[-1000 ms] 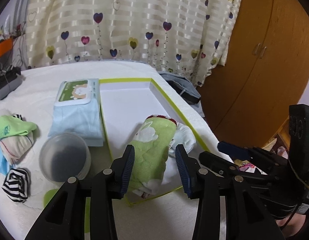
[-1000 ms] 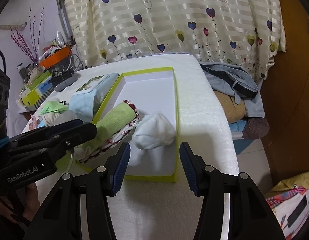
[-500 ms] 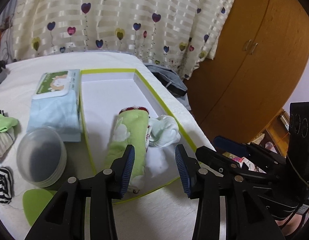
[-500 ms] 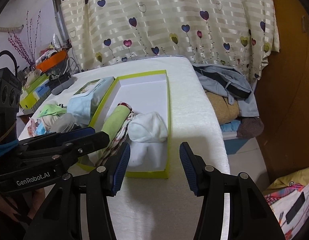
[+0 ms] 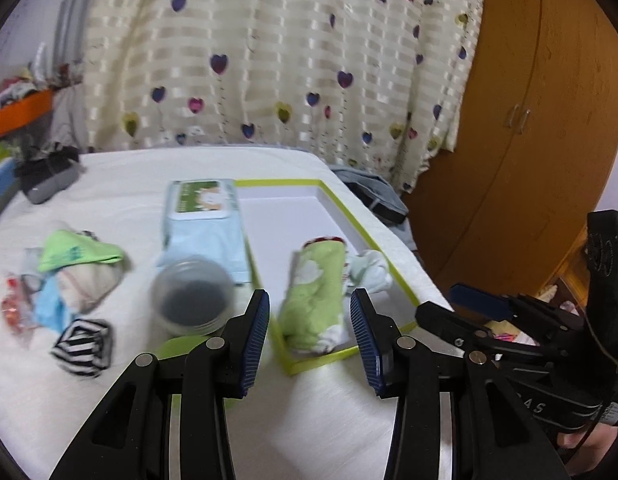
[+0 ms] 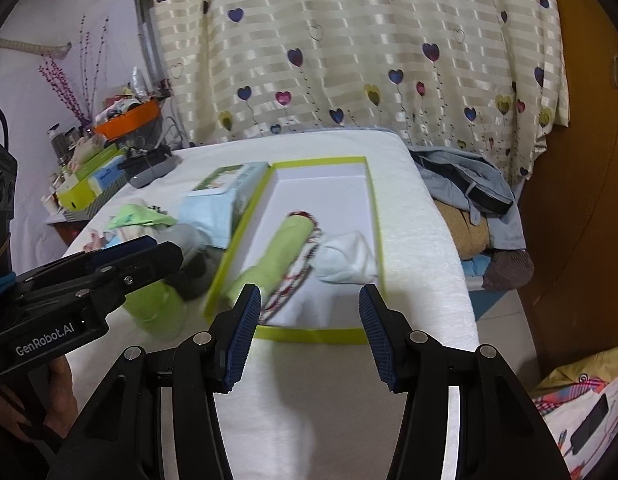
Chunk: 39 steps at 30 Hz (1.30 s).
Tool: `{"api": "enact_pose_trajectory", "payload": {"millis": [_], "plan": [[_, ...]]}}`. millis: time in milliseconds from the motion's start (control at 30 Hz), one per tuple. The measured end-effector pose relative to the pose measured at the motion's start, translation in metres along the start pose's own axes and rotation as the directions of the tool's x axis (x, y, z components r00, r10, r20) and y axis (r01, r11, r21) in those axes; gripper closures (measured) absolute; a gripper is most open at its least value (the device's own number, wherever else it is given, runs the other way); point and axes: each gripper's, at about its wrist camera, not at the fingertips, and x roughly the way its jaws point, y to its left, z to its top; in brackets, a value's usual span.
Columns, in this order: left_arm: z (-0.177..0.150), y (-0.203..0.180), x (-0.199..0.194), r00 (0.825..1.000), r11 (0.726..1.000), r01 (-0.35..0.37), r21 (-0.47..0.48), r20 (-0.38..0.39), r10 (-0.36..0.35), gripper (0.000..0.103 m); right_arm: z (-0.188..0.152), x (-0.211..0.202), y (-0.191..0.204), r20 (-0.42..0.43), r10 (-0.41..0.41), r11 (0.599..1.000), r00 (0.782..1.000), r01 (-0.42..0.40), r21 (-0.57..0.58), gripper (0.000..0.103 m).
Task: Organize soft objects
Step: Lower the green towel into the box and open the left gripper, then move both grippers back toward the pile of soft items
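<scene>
Soft items partly sorted: two pieces in the tray, a loose pile left outside it.

The rolled green cloth [image 5: 315, 292] and a white sock [image 5: 369, 274] lie touching at the near end of the green-rimmed tray [image 5: 383, 246]; a pile of small garments [image 5: 75, 272] and a striped sock [image 5: 83, 346] wait on the counter [image 5: 309, 408], left of a tissue pack [image 5: 203, 228] and a round container [image 5: 191, 300]. The left gripper [image 5: 309, 336] and right gripper [image 6: 307, 336] are both released, holding nothing. Likely risks: reaching for the pile may knock the container, and limp fabric pinched at an edge may unroll or drag its neighbours.
</scene>
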Motion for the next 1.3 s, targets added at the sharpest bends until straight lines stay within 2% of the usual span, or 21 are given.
{"api": "enact_pose_trajectory", "payload": {"millis": [300,800,1300], "plan": [[-0.011,0.021,-0.024,0.998,0.998,-0.059,-0.024,0.023,0.059,0.062,-0.006,-0.010,0.031,0.009,0.030,0.999,1.000,-0.029,-0.039,0.050],[-0.025,0.049,-0.044,0.995,0.993,-0.088,-0.074,0.041,0.091,0.062,-0.008,-0.009,0.065,-0.004,0.054,0.994,0.999,-0.055,-0.094,0.050],[-0.028,0.074,-0.045,0.990,0.984,-0.133,-0.122,0.029,0.138,0.062,-0.005,0.003,0.088,-0.025,0.100,0.985,0.995,-0.102,-0.136,0.050]]}}
